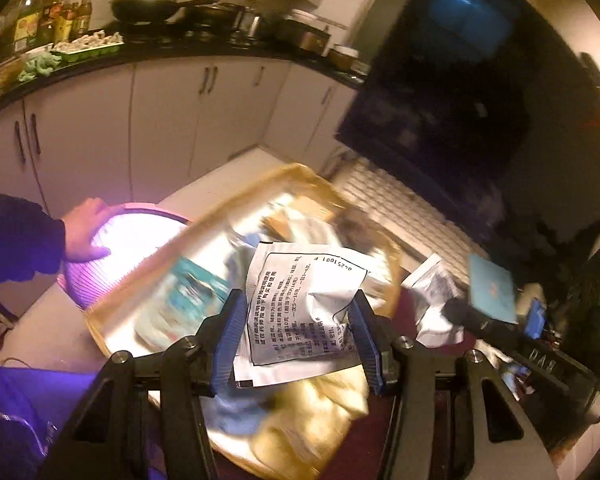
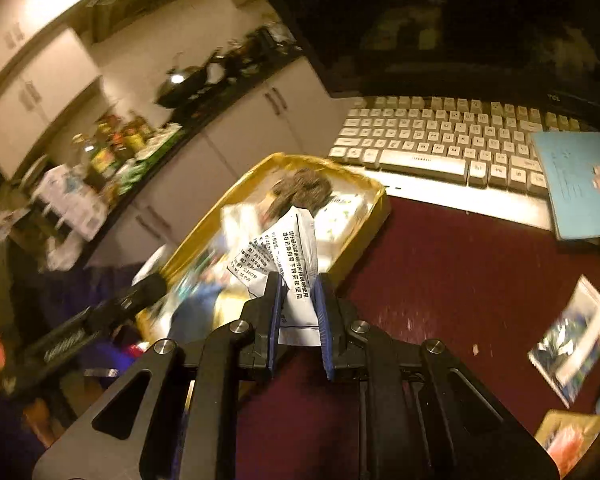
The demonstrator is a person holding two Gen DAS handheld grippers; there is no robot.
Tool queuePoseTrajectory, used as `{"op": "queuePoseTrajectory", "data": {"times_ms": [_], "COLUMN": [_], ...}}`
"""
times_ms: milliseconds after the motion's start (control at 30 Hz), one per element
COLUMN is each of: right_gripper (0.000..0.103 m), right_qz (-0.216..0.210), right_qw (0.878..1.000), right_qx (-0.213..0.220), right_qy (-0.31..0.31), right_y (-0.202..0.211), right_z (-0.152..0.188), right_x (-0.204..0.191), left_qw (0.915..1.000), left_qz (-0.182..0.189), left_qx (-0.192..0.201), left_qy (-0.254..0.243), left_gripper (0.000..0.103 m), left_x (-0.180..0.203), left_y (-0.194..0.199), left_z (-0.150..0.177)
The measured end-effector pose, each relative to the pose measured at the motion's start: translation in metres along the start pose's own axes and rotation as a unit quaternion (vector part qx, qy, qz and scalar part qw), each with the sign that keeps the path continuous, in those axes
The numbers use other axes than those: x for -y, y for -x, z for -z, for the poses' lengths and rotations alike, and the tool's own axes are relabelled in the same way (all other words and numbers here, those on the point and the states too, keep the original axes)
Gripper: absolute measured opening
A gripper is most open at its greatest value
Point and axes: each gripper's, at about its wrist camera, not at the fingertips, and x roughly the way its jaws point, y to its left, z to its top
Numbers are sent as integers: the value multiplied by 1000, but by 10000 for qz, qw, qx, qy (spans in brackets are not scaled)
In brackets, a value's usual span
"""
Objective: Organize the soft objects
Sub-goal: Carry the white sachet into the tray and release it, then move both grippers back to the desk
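A yellow-rimmed tray (image 1: 204,220) holds several soft packets and cloths; it also shows in the right wrist view (image 2: 376,200). My left gripper (image 1: 298,302) is shut on a white sachet with black print (image 1: 300,292), crumpling it above the tray. My right gripper (image 2: 298,284) is shut on a second white printed sachet (image 2: 288,256) at the tray's near edge. The right gripper with its sachet (image 1: 432,300) also shows in the left wrist view, to the right of the tray. A dark furry item (image 2: 304,188) lies at the tray's far end.
A white keyboard (image 2: 440,140) and a dark monitor (image 2: 460,20) stand behind the tray on the dark red desk (image 2: 440,280). A blue booklet (image 2: 580,184) lies on the keyboard's right. Loose packets (image 2: 572,340) lie at right. A hand (image 1: 84,228) rests on a pink basket (image 1: 132,248). Kitchen cabinets stand behind.
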Motion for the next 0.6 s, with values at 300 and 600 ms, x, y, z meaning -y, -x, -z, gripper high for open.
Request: {"op": "queuePoseTrajectory", "data": {"times_ms": [300,600], "right_gripper": [16,49], "right_qz": [617,-32], "right_qw": [9960,9993], "right_qx": [-102,62], "right_qy": [640,381], "right_y": [-60,-48], "right_z": [7,5], "right_x": [-17,-12], "left_qw": [9986,9988], "left_qz": [-475,-264], "left_qx": [-212,62], "left_qy": [4,413], "left_gripper": [53,74], "left_x": [-14,-28], "left_y": [-44,-24], "left_z": [-5,4]}}
